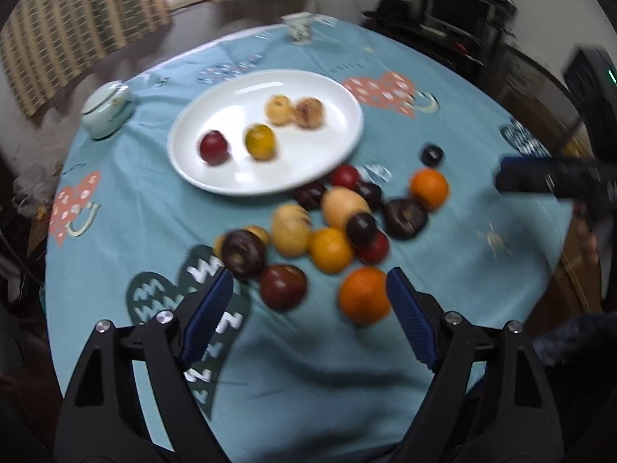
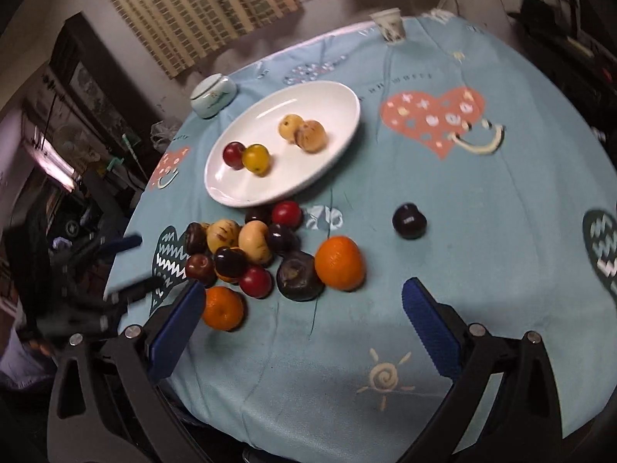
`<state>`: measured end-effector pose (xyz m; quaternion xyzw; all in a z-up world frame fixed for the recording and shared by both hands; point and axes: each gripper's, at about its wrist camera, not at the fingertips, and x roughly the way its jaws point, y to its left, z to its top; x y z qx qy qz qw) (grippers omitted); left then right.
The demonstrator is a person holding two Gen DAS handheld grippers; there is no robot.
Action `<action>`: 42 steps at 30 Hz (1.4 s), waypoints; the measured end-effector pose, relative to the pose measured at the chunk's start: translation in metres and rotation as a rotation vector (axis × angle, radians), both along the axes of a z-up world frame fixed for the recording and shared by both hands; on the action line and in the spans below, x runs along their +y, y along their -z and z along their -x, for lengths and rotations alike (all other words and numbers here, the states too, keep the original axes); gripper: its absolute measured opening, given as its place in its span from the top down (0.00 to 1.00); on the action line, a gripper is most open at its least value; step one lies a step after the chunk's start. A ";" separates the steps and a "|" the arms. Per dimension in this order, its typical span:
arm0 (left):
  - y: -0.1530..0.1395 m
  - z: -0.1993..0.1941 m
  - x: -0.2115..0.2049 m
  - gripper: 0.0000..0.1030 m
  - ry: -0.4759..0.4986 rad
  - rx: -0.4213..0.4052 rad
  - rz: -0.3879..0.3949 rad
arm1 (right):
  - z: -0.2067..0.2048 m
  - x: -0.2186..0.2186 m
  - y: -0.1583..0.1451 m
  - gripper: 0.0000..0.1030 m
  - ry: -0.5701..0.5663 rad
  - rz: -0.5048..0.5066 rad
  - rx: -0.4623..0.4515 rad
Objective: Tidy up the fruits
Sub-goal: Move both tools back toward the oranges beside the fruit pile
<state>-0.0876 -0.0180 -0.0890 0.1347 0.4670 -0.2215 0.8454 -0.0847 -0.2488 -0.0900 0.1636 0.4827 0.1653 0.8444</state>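
While both tools hover empty above the table:
Left tool [image 1: 309, 289]: fingers spread apart, a round orange [image 1: 364, 295] just inside its right finger.
Right tool [image 2: 302, 301]: fingers spread apart, nothing between.
Mixed fruit heap [image 2: 246, 250]: ahead-left of the right tool.
Oval white plate [image 2: 331, 96]: beyond the heap, holding four fruits.

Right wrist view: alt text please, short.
Open right gripper hovers over a blue tablecloth near a fruit pile. Beyond it, a white plate holds four fruits; one dark plum sits apart.
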 end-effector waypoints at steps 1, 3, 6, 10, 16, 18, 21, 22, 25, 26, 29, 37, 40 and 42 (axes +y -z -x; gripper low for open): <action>0.005 0.004 -0.004 0.19 0.028 0.014 -0.004 | -0.001 -0.001 0.001 0.01 0.006 -0.004 0.005; 0.011 0.006 -0.008 0.19 0.044 0.030 -0.015 | 0.001 0.002 0.002 0.01 -0.005 0.020 0.007; 0.012 0.001 -0.002 0.19 0.013 0.042 -0.013 | -0.004 0.021 0.001 0.01 -0.074 0.100 0.007; 0.007 -0.004 0.013 0.19 -0.035 0.036 -0.005 | -0.023 0.066 -0.006 0.01 -0.168 0.213 -0.069; 0.007 0.001 0.029 0.19 -0.083 0.048 0.002 | -0.059 0.120 0.016 0.01 -0.224 0.370 -0.089; 0.008 0.002 0.034 0.19 -0.100 0.054 0.007 | -0.060 0.115 0.028 0.01 -0.239 0.380 -0.052; 0.010 0.001 0.042 0.19 -0.120 0.061 0.015 | -0.045 0.093 0.033 0.01 -0.260 0.367 -0.021; 0.010 0.000 0.043 0.19 -0.122 0.064 0.019 | -0.038 0.086 0.031 0.01 -0.259 0.368 -0.024; 0.012 -0.004 0.041 0.19 -0.105 0.074 0.032 | -0.018 0.059 0.027 0.01 -0.223 0.386 -0.016; 0.012 -0.005 0.038 0.19 -0.093 0.078 0.034 | -0.014 0.051 0.028 0.01 -0.200 0.401 -0.013; 0.015 -0.007 0.022 0.19 -0.036 0.084 0.033 | -0.006 0.024 0.029 0.01 -0.120 0.390 0.012; 0.022 -0.005 -0.014 0.19 0.103 0.114 0.036 | 0.030 -0.002 0.032 0.07 -0.107 0.300 0.043; 0.026 -0.006 -0.015 0.19 0.091 0.127 0.033 | 0.034 -0.015 0.036 0.09 -0.082 0.275 0.068; 0.027 -0.008 -0.015 0.19 0.072 0.133 0.025 | 0.027 -0.025 0.038 0.09 -0.032 0.280 0.070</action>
